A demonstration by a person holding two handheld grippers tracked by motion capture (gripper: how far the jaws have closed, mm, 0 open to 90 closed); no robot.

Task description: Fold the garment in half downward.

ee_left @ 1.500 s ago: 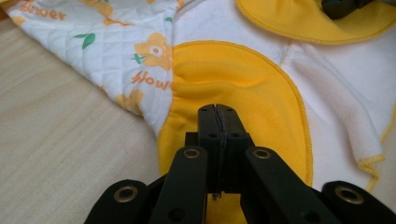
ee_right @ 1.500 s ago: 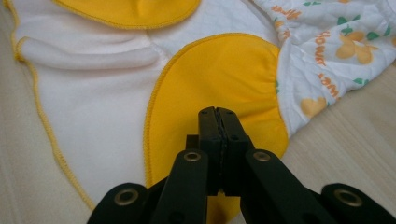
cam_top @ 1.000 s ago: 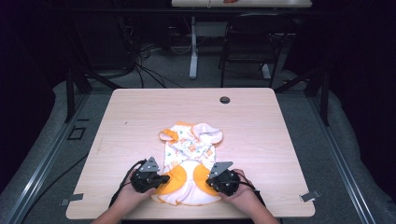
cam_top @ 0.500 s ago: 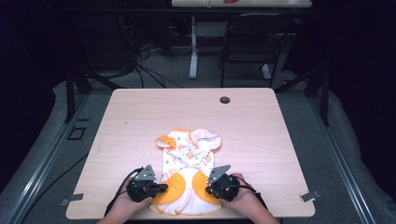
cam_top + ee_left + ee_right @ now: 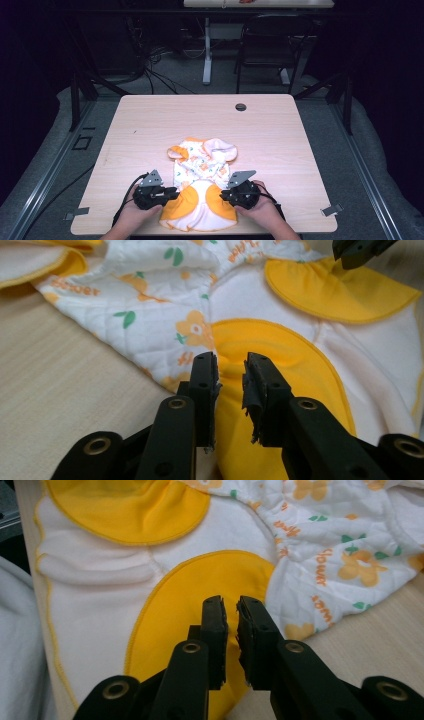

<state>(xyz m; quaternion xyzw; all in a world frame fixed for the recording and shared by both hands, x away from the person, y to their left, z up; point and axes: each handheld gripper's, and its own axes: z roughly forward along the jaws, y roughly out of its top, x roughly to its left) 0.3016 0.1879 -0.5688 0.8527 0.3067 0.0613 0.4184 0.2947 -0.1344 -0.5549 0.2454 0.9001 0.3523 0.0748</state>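
Observation:
A small quilted garment (image 5: pixel 201 167), white with orange flowers and yellow leg patches, lies on the near half of the wooden table (image 5: pixel 150 125). Its hem hangs slightly over the front edge. My left gripper (image 5: pixel 167 193) pinches the left yellow patch (image 5: pixel 280 355) between nearly closed jaws, seen close up as the left gripper (image 5: pixel 229 369). The right gripper (image 5: pixel 224 194) holds the right yellow patch (image 5: pixel 175 605) the same way, with the right gripper (image 5: pixel 231 611) jaws a narrow slit apart over the cloth. The right gripper's tip (image 5: pixel 357 250) also appears in the left gripper view.
A round cable hole (image 5: pixel 240 107) sits near the table's far edge. Beyond the table stand a dark chair (image 5: pixel 270 45), a white desk leg (image 5: pixel 207 50) and floor cables (image 5: pixel 150 65). Metal brackets (image 5: pixel 332 209) stick out at the front corners.
Both grippers have moved toward the front edge, dragging the garment with them. Its bottom now reaches the table's near edge.

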